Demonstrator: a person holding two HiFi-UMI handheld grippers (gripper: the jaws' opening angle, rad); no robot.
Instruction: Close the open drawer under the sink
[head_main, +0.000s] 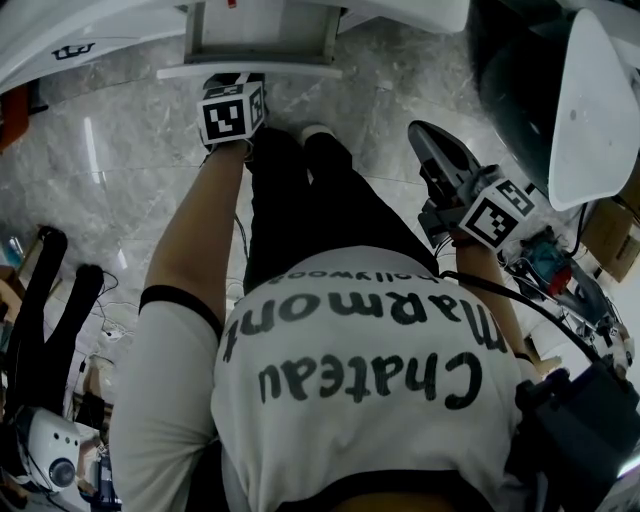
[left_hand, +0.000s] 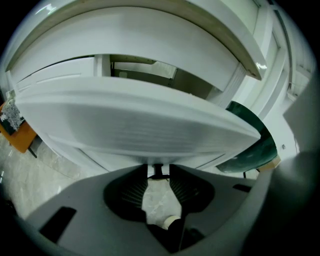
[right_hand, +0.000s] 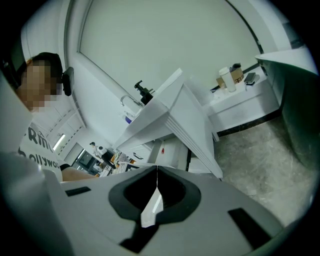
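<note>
The grey marble floor (head_main: 130, 170) fills most of the head view under you, with your own white printed shirt (head_main: 360, 370) covering the lower half of it. At the top edge of that view stands the white sink unit (left_hand: 150, 50), curved along its front.

The drawer (head_main: 262, 40) is pulled out from the front of the sink unit and hangs over the floor. From above you can look down into its grey inside. In the left gripper view, a dark gap shows between its wide white front panel and the unit's edge above it, so it is not yet closed.

Your left gripper (left_hand: 159, 169) is stretched forward at the middle of the drawer's front panel, its marker cube (head_main: 232, 112) just below the panel's outer edge. Its jaws are released and stand apart. Their tips are right at the panel's lower edge, with only floor and the toe of your shoe (left_hand: 170, 221) showing between them. Whether the tips touch the panel cannot be told.

Your right gripper (right_hand: 156, 174) hangs off to the right of your legs, well apart from the drawer. It is clenched, tips meeting on nothing. Its own cube (head_main: 497, 215) sits near your wrist.
</note>
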